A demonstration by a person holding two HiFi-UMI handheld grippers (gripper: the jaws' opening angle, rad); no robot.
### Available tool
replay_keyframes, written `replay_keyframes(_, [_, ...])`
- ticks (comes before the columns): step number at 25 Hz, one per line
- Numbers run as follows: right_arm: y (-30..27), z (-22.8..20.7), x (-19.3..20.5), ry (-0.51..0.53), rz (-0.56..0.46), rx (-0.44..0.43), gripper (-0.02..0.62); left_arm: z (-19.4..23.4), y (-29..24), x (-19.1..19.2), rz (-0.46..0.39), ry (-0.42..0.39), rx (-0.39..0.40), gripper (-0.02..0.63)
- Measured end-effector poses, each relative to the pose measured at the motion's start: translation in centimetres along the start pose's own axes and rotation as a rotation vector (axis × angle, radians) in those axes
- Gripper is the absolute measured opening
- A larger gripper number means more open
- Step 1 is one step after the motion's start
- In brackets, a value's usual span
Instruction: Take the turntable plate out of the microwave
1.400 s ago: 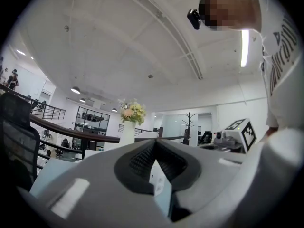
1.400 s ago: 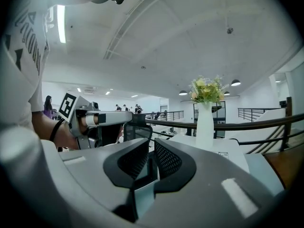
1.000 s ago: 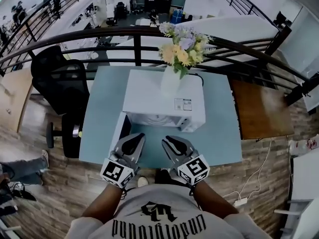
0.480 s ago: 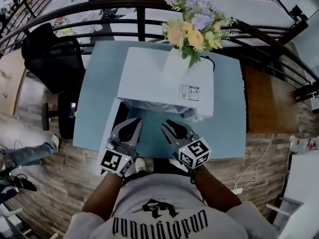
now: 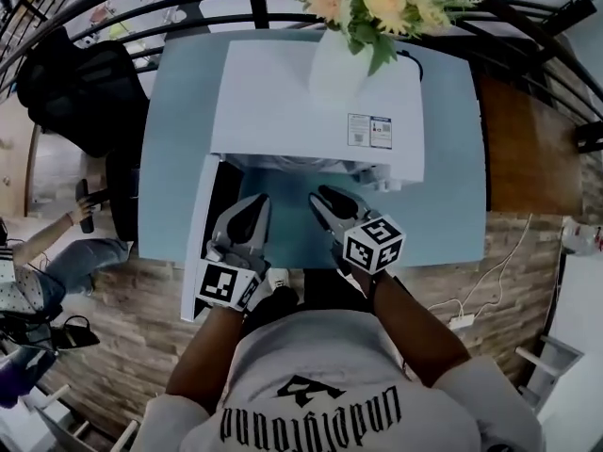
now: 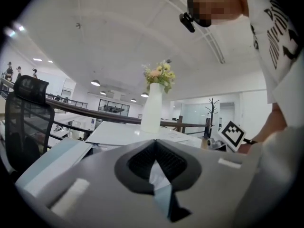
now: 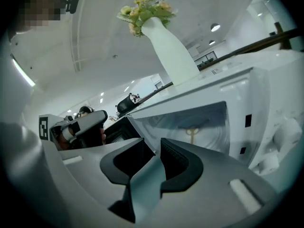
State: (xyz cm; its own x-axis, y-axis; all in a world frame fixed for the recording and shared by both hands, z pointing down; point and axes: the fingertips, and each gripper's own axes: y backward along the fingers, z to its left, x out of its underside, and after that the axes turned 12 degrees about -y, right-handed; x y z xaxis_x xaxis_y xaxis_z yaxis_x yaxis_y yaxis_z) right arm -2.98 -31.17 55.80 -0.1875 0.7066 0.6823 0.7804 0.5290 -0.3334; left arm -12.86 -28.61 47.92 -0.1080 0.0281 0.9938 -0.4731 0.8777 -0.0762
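The white microwave [image 5: 316, 111] stands on a blue table [image 5: 452, 215], and its door [image 5: 195, 243] is swung open to the left. In the right gripper view the cavity is lit, and the glass turntable plate [image 7: 211, 127] lies inside it over its three-armed hub. Both grippers hover in front of the opening, apart from the plate. My left gripper [image 5: 254, 205] [image 6: 155, 144] is shut with nothing in it. The jaws of my right gripper [image 5: 323, 199] [image 7: 154, 146] are opening, and nothing is between them.
A white vase of flowers [image 5: 334, 59] stands on the microwave's top. A black office chair [image 5: 80, 92] is at the table's left, a brown side table [image 5: 532, 149] at its right, and a dark railing behind. Another person's leg [image 5: 57, 252] shows at far left.
Both grippers and the head have come lower and nearer to the microwave's open front. The right gripper has rolled, and its marker cube now faces differently.
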Motion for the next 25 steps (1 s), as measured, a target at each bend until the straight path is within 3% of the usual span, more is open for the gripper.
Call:
replay_keyframes(15, [-3.4,-7.0,6.4,-0.253,0.038,0.082,0.098,0.0,-1.6,6.9,0.064,-0.025,-0.014,0.051])
replay_keyframes(25, [-7.1,-10.9,7.2,-0.601,-0.04,0.041,0.117,0.1,-3.5,10.0,0.08,0.001,-0.027,0.051])
